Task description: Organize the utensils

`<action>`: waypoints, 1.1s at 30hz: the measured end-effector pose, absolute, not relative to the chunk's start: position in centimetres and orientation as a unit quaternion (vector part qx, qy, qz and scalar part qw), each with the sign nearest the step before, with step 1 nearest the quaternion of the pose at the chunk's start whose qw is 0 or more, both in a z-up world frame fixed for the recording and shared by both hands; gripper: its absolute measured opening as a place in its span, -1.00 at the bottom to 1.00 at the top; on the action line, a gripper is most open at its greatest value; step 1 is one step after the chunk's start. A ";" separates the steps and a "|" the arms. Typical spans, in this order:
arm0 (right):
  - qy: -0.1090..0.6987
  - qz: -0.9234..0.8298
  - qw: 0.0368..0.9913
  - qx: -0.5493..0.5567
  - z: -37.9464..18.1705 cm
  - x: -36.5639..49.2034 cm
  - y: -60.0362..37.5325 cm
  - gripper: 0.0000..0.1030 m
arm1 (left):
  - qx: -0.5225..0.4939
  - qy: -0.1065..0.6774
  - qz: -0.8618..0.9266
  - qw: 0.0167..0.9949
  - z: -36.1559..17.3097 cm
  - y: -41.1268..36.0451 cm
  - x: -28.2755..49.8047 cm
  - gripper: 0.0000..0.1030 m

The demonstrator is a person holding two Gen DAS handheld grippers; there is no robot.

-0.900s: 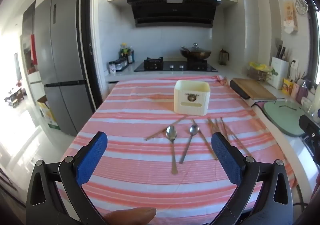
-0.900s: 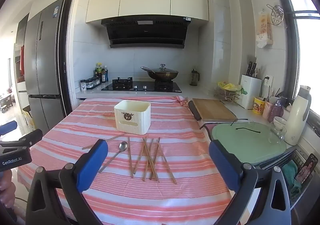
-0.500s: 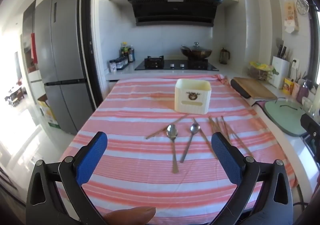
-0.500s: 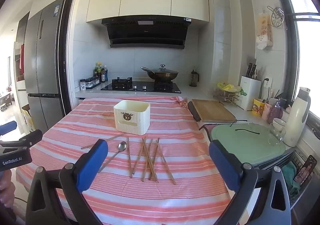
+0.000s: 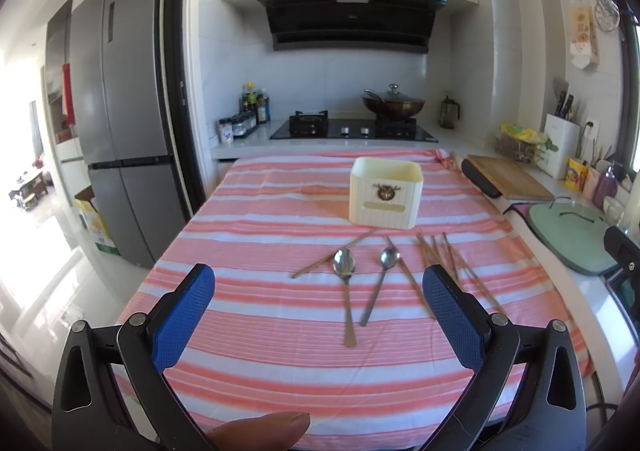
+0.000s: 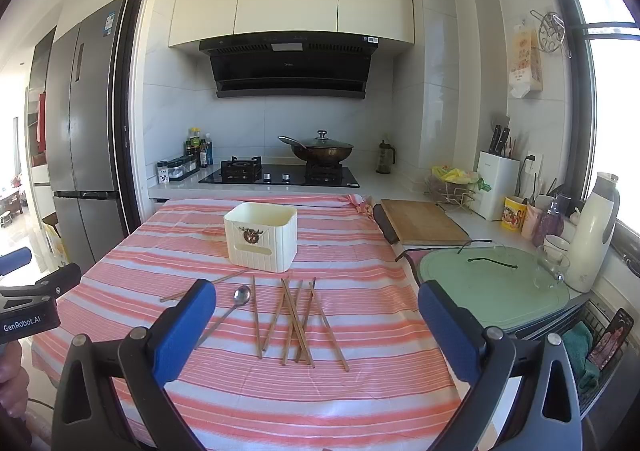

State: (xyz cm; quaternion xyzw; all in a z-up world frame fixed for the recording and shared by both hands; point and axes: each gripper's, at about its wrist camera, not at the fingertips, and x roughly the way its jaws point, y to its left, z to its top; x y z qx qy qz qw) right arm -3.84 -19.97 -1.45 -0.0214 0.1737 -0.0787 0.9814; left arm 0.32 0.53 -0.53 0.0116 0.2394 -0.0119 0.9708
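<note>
A cream utensil box (image 5: 386, 198) stands on the pink striped tablecloth (image 5: 256, 335); it also shows in the right wrist view (image 6: 262, 237). In front of it lie two metal spoons (image 5: 346, 291) (image 5: 380, 279), several wooden chopsticks (image 5: 444, 263) and one chopstick apart at the left (image 5: 332, 254). The right wrist view shows the chopsticks (image 6: 296, 317) and one spoon (image 6: 234, 305). My left gripper (image 5: 318, 307) is open and empty, above the near table edge. My right gripper (image 6: 316, 321) is open and empty, short of the chopsticks.
A wooden cutting board (image 6: 422, 221) and a green glass lid (image 6: 494, 283) lie on the counter to the right. A white thermos (image 6: 592, 231) and cups stand far right. The stove with a wok (image 6: 322, 149) is behind the table. A fridge (image 5: 120, 111) stands at the left.
Both grippers have drifted slightly; the views have shifted a little. Nothing on the table has moved.
</note>
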 end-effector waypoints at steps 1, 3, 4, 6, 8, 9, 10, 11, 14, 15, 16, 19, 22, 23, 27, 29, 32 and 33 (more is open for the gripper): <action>0.174 -0.079 0.981 -0.021 -1.4 -3.8 -20.0 1.00 | 0.012 0.240 -0.012 0.971 -0.5 0.5 0.3 0.99; 0.174 -0.078 0.981 -0.021 -1.4 -3.9 -20.0 1.00 | 0.011 0.240 -0.012 0.971 -0.6 0.5 0.3 0.99; 0.174 -0.079 0.981 -0.021 -1.4 -3.9 -20.0 1.00 | 0.011 0.240 -0.012 0.971 -0.6 0.6 0.3 0.99; 0.174 -0.079 0.981 -0.021 -1.4 -3.9 -20.0 1.00 | 0.011 0.240 -0.012 0.971 -0.6 0.5 0.3 0.99; 0.174 -0.079 0.981 -0.021 -1.5 -3.9 -20.0 1.00 | 0.011 0.240 -0.011 0.971 -0.6 0.5 0.3 0.99; 0.174 -0.079 0.981 -0.022 -1.5 -3.9 -20.0 1.00 | 0.012 0.240 -0.011 0.971 -0.6 0.5 0.3 0.99; 0.174 -0.080 0.981 -0.022 -1.4 -3.9 -20.0 1.00 | 0.012 0.240 -0.011 0.971 -0.6 0.5 0.3 0.99; 0.174 -0.079 0.981 -0.022 -1.5 -3.8 -20.0 1.00 | 0.012 0.240 -0.011 0.971 -0.6 0.5 0.3 0.99; 0.173 -0.079 0.981 -0.022 -1.5 -3.7 -20.1 1.00 | 0.012 0.240 -0.012 0.971 -0.6 0.5 0.4 0.99; 0.173 -0.079 0.981 -0.023 -1.5 -3.6 -20.1 1.00 | 0.012 0.241 -0.011 0.971 -0.6 0.5 0.4 0.99; 0.173 -0.079 0.981 -0.023 -1.5 -3.6 -20.1 1.00 | 0.011 0.241 -0.012 0.970 -0.6 0.5 0.4 0.99; 0.173 -0.079 0.981 -0.022 -1.5 -3.7 -20.1 1.00 | 0.011 0.242 -0.012 0.970 -0.6 0.6 0.4 0.99; 0.173 -0.079 0.981 -0.023 -1.5 -3.7 -20.1 1.00 | 0.012 0.242 -0.012 0.970 -0.7 0.6 0.4 0.99; 0.173 -0.079 0.981 -0.023 -1.5 -3.7 -20.1 1.00 | 0.012 0.243 -0.012 0.970 -0.8 0.6 0.4 0.99; 0.173 -0.079 0.981 -0.023 -1.5 -3.7 -20.1 1.00 | 0.012 0.243 -0.012 0.970 -0.9 0.6 0.5 0.99; 0.174 -0.079 0.981 -0.022 -1.5 -3.6 -20.0 1.00 | 0.012 0.243 -0.012 0.970 -0.9 0.6 0.5 0.99; 0.174 -0.080 0.981 -0.021 -1.5 -3.6 -20.0 1.00 | 0.012 0.243 -0.013 0.970 -0.9 0.7 0.5 0.99; 0.174 -0.080 0.981 -0.021 -1.5 -3.6 -20.0 1.00 | 0.012 0.243 -0.012 0.970 -0.9 0.7 0.5 0.99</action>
